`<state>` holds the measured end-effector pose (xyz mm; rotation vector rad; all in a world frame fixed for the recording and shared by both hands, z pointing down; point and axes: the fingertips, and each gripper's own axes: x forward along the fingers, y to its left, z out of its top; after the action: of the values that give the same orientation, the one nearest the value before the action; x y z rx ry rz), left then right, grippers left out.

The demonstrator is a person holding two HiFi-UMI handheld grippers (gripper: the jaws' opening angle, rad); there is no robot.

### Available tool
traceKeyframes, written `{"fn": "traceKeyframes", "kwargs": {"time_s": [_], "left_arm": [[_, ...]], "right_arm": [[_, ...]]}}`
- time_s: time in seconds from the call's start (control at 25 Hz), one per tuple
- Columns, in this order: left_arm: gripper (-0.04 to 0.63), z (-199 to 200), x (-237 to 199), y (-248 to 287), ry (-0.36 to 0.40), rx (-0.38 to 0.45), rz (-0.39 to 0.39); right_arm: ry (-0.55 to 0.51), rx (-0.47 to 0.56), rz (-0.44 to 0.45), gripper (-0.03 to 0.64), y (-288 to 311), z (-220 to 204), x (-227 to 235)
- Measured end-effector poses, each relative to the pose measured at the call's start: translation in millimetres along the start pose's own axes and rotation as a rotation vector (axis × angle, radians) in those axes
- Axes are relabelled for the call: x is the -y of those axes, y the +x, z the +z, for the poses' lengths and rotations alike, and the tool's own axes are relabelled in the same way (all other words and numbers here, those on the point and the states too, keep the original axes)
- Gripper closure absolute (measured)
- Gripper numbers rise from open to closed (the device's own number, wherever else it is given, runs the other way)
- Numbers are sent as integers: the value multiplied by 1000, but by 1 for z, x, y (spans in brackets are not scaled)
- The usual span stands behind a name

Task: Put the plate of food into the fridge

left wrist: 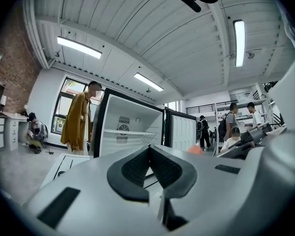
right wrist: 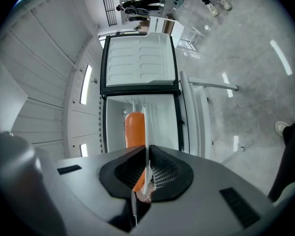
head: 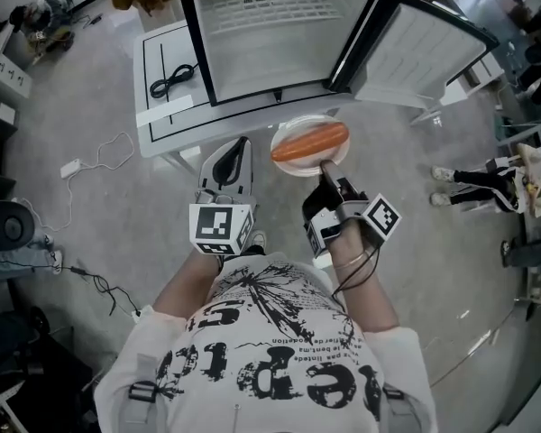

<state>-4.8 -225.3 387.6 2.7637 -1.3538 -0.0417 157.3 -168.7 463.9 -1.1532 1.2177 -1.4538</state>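
A white plate (head: 293, 166) carrying a long orange sausage (head: 309, 140) hangs in front of the open fridge (head: 270, 34). My right gripper (head: 325, 168) is shut on the plate's near rim. In the right gripper view the plate (right wrist: 145, 127) shows edge-on between the pads, with the sausage (right wrist: 134, 129) on its left side and the fridge's white inside (right wrist: 160, 117) behind it. My left gripper (head: 242, 144) is held beside it to the left, shut and empty; its closed pads (left wrist: 149, 149) point at the fridge (left wrist: 130, 132).
The fridge door (head: 433, 52) stands swung open to the right. A low white cabinet top (head: 167, 52) with a black cable (head: 171, 81) adjoins the fridge's left side. A person in a mustard coat (left wrist: 78, 122) stands left of the fridge. Another person's legs (head: 469, 180) show at the right.
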Motion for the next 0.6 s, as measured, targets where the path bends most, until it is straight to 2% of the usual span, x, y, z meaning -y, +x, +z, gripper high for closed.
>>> {"fn": "traceKeyframes", "kwargs": {"time_s": [0.2, 0.44, 0.6], "left_arm": [[588, 4, -41, 41, -8, -8, 0], [588, 5, -61, 49, -8, -4, 49], [588, 4, -75, 72, -17, -14, 78]], "right_arm": [[1, 5, -7, 595, 60, 5, -9], [-6, -25, -4, 594, 81, 6, -17], [-7, -61, 1, 594, 113, 15, -23]]}}
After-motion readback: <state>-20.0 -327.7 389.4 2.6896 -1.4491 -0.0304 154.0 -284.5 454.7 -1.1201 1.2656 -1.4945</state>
